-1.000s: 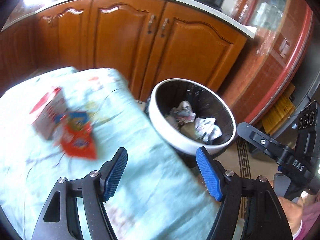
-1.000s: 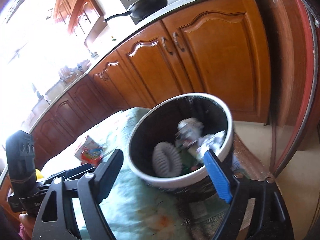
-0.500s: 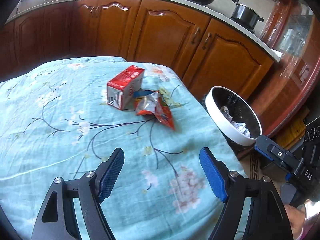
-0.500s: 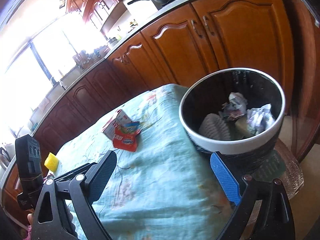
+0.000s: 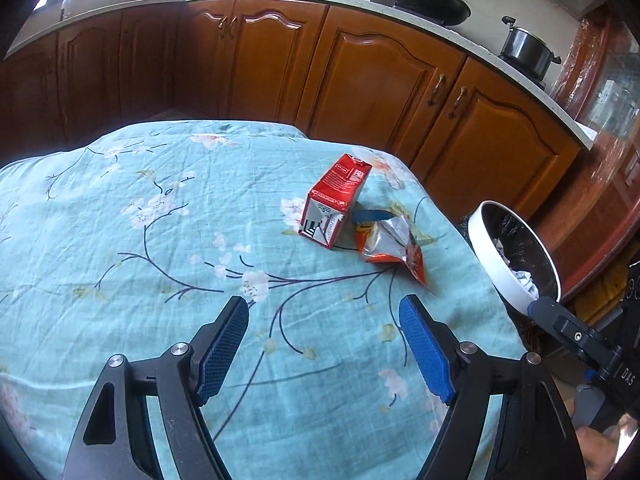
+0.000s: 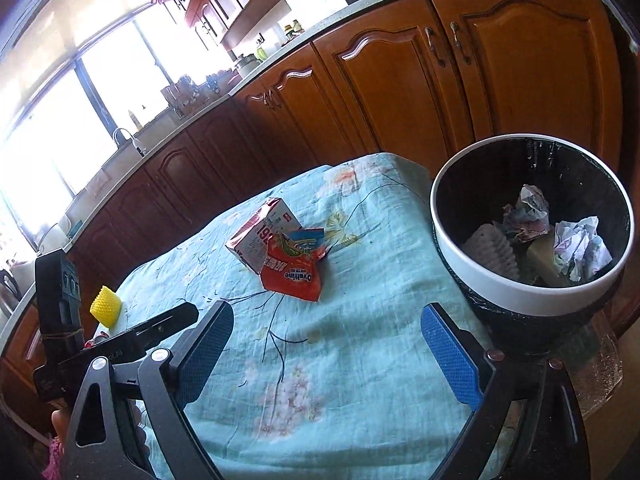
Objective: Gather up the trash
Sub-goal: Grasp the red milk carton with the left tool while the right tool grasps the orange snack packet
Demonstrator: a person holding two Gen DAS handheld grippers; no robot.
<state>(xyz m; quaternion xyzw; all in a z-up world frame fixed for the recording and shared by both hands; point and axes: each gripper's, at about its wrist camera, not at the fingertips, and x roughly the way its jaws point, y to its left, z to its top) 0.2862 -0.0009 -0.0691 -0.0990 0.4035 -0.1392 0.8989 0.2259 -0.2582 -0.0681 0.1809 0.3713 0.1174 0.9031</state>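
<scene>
A red and white carton (image 5: 335, 203) lies on the table's light blue flowered cloth (image 5: 160, 240), with an orange snack wrapper (image 5: 390, 246) against its right side. Both also show in the right wrist view, carton (image 6: 256, 236) and wrapper (image 6: 294, 270). A white-rimmed black bin (image 6: 516, 292) with crumpled paper and other trash stands off the table's right edge; it also shows in the left wrist view (image 5: 500, 268). My left gripper (image 5: 324, 344) is open and empty above the cloth, short of the carton. My right gripper (image 6: 328, 348) is open and empty, near the bin.
A yellow sponge (image 6: 105, 306) lies on the cloth at the far left. Wooden kitchen cabinets (image 5: 360, 80) run behind the table, with a wok (image 5: 430, 0) and a pot (image 5: 526, 50) on the counter.
Both grippers have drawn back from the bin and turned left toward the table. The carton and wrapper now lie nearer the middle of both views.
</scene>
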